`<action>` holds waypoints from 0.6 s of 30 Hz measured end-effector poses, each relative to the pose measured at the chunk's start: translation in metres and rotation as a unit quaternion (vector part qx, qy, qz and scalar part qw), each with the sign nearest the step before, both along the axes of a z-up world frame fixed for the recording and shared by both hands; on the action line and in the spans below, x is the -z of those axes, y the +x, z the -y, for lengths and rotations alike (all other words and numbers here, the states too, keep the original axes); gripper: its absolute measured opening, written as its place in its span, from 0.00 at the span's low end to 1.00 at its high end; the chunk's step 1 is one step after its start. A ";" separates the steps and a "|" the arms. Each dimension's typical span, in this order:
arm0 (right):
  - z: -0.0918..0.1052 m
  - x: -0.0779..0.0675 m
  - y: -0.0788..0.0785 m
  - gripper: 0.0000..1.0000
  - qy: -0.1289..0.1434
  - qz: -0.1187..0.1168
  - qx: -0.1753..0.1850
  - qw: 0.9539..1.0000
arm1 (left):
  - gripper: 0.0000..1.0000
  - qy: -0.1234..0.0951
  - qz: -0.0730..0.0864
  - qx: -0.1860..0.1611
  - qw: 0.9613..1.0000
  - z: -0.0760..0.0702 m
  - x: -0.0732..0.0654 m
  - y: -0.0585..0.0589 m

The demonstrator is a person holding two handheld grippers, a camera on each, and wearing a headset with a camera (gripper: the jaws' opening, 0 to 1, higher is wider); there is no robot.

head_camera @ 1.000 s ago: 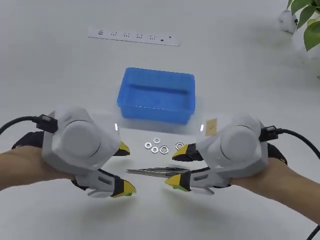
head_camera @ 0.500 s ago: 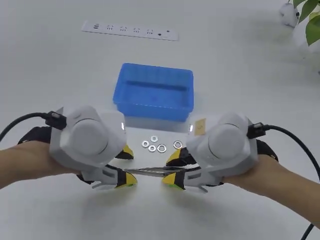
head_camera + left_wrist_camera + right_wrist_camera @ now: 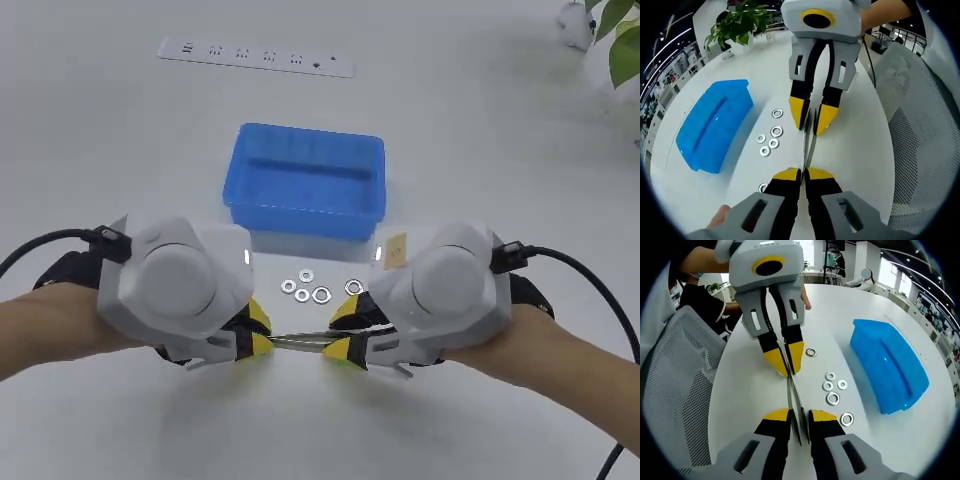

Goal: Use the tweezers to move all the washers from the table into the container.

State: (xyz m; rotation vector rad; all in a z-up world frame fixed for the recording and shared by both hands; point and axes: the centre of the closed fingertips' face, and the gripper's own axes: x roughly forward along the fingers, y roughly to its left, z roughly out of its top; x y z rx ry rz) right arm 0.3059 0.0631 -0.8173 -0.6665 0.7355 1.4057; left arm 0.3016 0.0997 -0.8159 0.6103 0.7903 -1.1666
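Thin metal tweezers (image 3: 298,342) lie level just above the white table, held at both ends. My left gripper (image 3: 255,335) is shut on one end (image 3: 807,142), its yellow tips almost touching. Facing it, my right gripper (image 3: 342,335) is shut on the other end, where the two arms (image 3: 790,390) spread between its jaws. Several silver washers (image 3: 320,295) lie loose on the table just beyond the tweezers, also seen in the left gripper view (image 3: 776,131) and the right gripper view (image 3: 832,399). Behind the washers stands the empty blue container (image 3: 310,135).
A white power strip (image 3: 255,57) lies at the far side of the table. A potted plant (image 3: 620,40) stands at the far right corner. A grey mesh chair (image 3: 680,380) is at the near table edge. Black cables (image 3: 590,290) trail from both grippers.
Both grippers have closed in on the tweezers. The left one moved right onto the free end and shut; the right one's wide jaws narrowed onto the arms.
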 end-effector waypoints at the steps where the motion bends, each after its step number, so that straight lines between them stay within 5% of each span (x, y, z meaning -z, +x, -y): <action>1: 0.000 0.000 0.000 0.15 -0.003 0.002 -0.003 1.000 | 0.07 0.001 -0.001 0.000 1.000 0.000 0.000 0.000; 18: 0.000 0.001 -0.007 0.07 -0.034 0.055 -0.084 0.994 | 0.09 0.003 -0.007 0.015 1.000 0.001 0.000 -0.004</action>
